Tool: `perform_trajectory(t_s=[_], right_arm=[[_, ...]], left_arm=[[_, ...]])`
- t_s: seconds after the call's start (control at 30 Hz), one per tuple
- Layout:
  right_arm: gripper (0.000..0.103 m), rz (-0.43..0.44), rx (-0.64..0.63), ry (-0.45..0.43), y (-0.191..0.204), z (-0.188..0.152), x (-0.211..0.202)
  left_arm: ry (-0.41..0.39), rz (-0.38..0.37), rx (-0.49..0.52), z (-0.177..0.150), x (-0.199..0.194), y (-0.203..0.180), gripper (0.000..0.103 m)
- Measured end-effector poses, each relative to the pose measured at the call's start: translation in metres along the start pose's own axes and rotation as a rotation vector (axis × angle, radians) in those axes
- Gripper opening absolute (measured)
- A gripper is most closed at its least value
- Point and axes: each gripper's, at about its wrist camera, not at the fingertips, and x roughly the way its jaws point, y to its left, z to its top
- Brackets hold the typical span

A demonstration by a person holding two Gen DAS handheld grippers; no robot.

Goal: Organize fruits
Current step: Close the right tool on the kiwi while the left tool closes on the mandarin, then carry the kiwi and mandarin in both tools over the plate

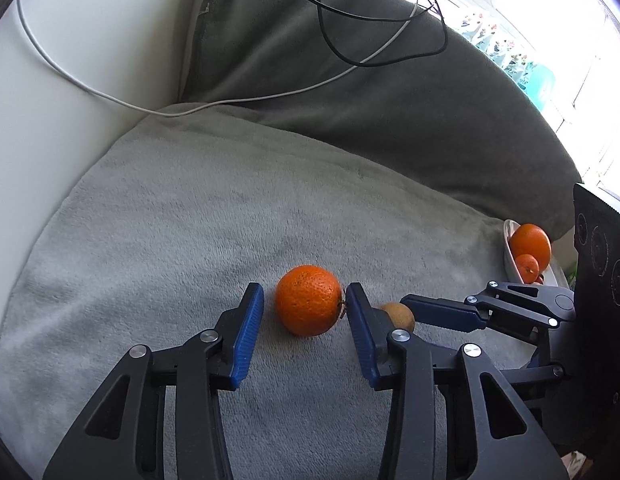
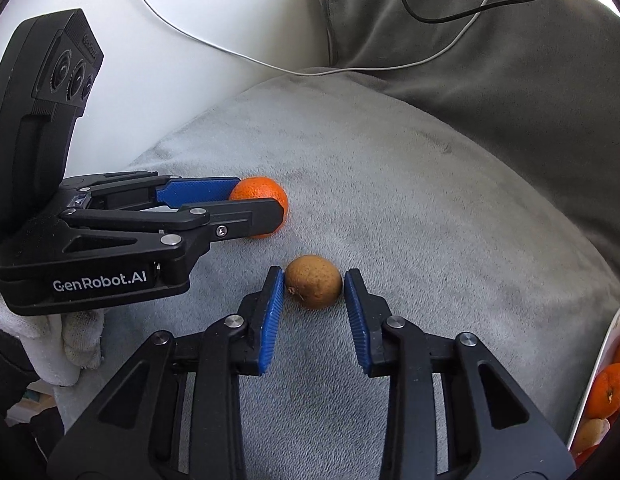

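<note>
An orange (image 1: 308,300) lies on the grey blanket (image 1: 189,220) between the open blue pads of my left gripper (image 1: 305,294); the right pad touches its stem side, the left pad stands a little apart. It also shows in the right wrist view (image 2: 265,190). A small brown fruit (image 2: 314,287) lies between the open pads of my right gripper (image 2: 314,280), the left pad touching it. In the left wrist view the brown fruit (image 1: 402,315) shows behind my right finger.
A white bowl (image 1: 510,256) with oranges (image 1: 530,242) stands at the right edge of the blanket, also in the right wrist view (image 2: 606,360). Dark grey cushions (image 1: 370,92) with black and white cables (image 1: 370,20) lie behind. A white sofa arm (image 1: 69,100) rises at left.
</note>
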Motion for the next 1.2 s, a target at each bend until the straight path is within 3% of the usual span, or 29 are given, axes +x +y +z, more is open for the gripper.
perform_trajectory(t_s=[0.1, 0.77, 1.2], right_arm=[[0.032, -0.005, -0.001, -0.001, 0.002, 0.000, 0.000], [0.031, -0.025, 0.050, -0.044, -0.007, -0.006, -0.026], [0.031, -0.048, 0.100, -0.097, -0.023, -0.015, -0.064]], left_arm=[[-0.001, 0.002, 0.000, 0.000, 0.000, 0.000, 0.034], [-0.036, -0.009, 0.012, -0.001, -0.017, -0.007, 0.033], [-0.075, -0.048, 0.056, -0.002, -0.039, -0.033, 0.033]])
